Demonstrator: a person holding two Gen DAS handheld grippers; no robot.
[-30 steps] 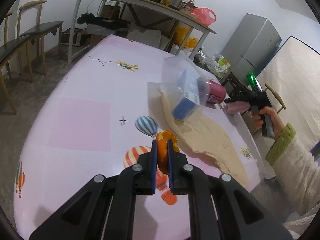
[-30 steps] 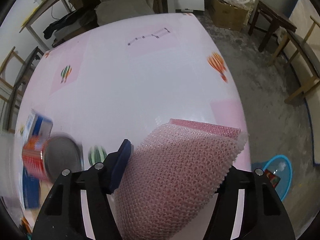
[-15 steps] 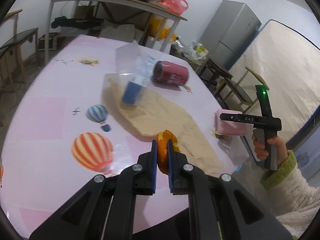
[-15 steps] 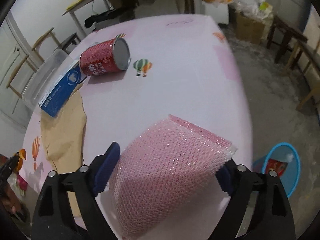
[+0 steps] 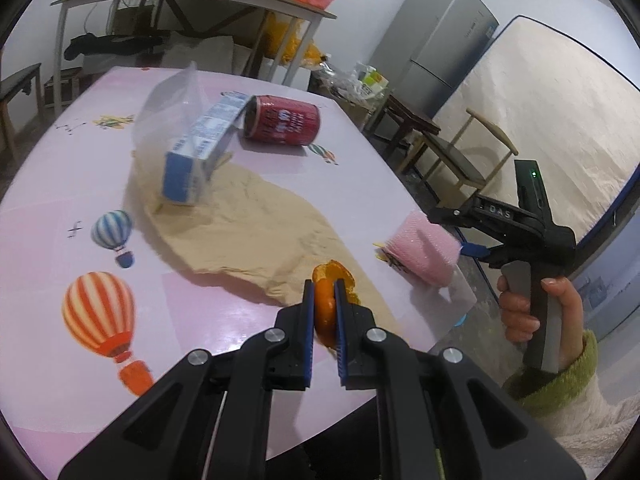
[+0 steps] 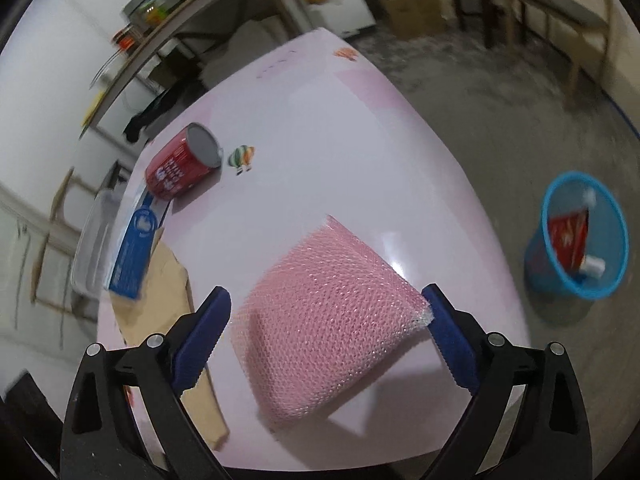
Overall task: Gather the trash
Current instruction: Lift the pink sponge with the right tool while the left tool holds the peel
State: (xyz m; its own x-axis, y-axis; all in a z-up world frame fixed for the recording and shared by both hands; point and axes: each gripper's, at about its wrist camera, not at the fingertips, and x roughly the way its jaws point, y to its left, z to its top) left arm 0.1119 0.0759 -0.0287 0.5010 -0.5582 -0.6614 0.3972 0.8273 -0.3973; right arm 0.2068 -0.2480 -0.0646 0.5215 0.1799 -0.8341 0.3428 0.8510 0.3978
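Pink balloon-print cloth covers the table (image 5: 208,320), and most of the rubbish is on it: a red can (image 5: 282,125) on its side, a blue carton (image 5: 200,152) half inside a clear bag (image 5: 168,100), and a sheet of brown paper (image 5: 240,232) spread under them.

Our left gripper (image 5: 324,300) is pressed together on a piece of orange peel (image 5: 326,308), exactly as it was a second ago; that grip has not changed while the hand swung across the table towards the near edge.

The change is on the right. Our right gripper (image 6: 326,332) has just been opening: a second ago its pads squeezed the pink bubble wrap (image 6: 324,316), and now they stand spread wide. The left pad is clear of the wrap and the right pad sits just at its corner, so we judge the wrap released near the table edge, though we cannot tell whether it rests fully on the cloth.

A blue bin (image 6: 580,240) stands on the floor beside the table, already holding a few pieces. The wrap is not in it, so that piece is not yet collected, and the peel has still to go in as well.
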